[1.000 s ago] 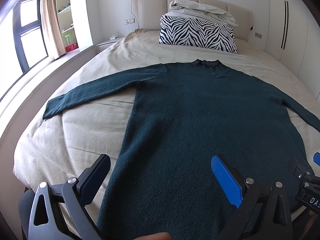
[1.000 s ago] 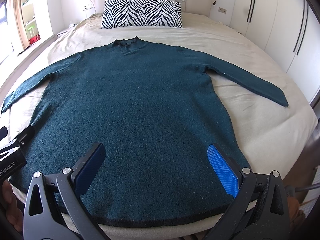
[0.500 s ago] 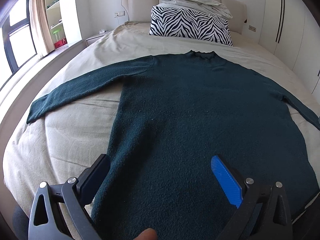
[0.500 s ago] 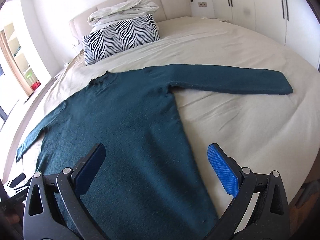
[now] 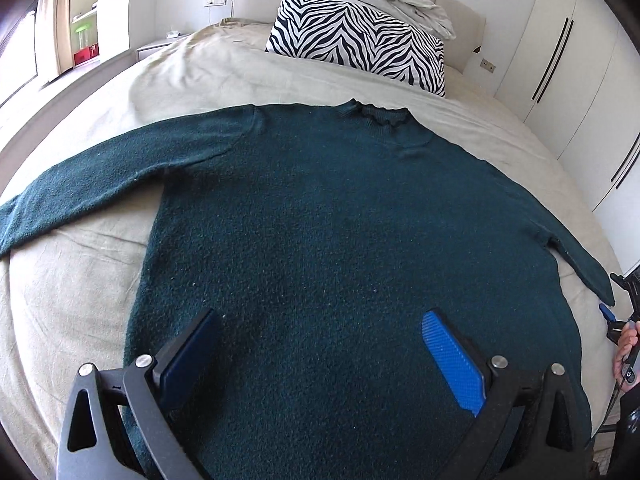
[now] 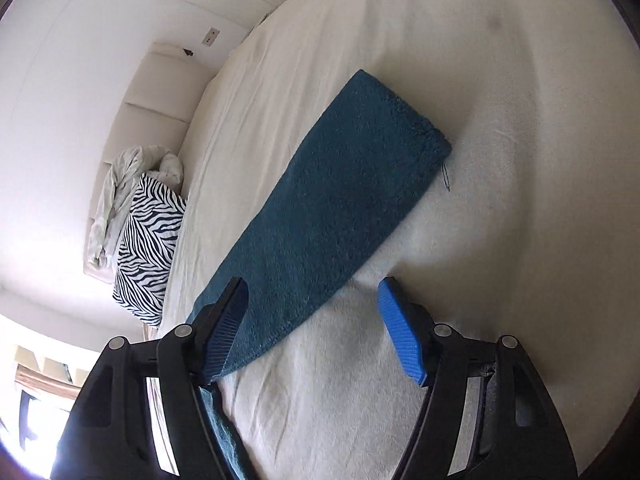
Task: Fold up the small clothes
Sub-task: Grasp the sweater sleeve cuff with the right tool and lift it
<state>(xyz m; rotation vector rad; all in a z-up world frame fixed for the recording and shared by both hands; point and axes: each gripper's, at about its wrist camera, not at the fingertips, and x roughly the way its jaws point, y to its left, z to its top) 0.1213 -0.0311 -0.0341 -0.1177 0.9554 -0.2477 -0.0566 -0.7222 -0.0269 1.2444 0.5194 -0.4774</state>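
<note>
Beige bed point(image 5: 100, 300) bears a teal sweater point(image 5: 340, 240); no writing legible. Left tongs point(image 5: 320, 356) open; right tongs point(image 6: 312, 320), just narrowing, gape empty over its sleeve point(image 6: 340, 184).

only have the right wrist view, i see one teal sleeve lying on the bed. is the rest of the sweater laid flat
Observer: Yes. In the left wrist view the sweater lies flat and unfolded, collar toward the zebra pillow.
Operator: where's the other sleeve
Observer: The other sleeve stretches straight out sideways on the bed, not folded in.
Operator: left gripper holding anything
Observer: No. The left gripper is open above the sweater's lower part, jaws wide, gripping nothing.
</note>
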